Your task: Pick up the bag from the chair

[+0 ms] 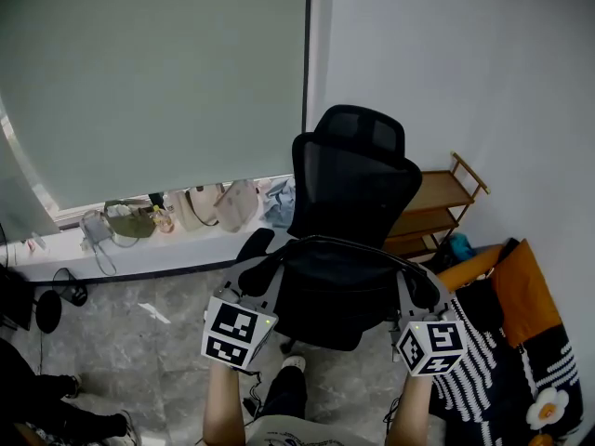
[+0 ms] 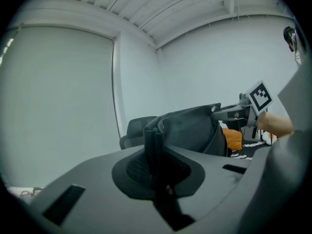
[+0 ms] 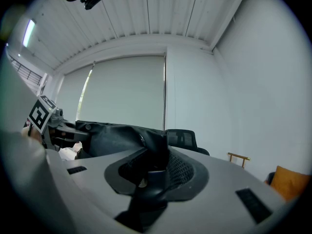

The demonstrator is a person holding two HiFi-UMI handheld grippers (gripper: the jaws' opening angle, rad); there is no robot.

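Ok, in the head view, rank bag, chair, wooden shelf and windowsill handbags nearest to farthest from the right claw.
1. The bag, gripped by the right claw.
2. Chair, just behind.
3. Wooden shelf, back right.
4. Handbags, far left sill.

No readable text, brand or number is showing up for me. Left marker cube (image 1: 238, 333) and right marker cube (image 1: 432, 346), in front of the chair (image 1: 353, 184), are showing only black-and-white square patterns.

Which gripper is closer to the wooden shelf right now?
Right. The right gripper, shut on one end of the bag, is near the shelf; the left gripper holds the other end, across the chair from it.
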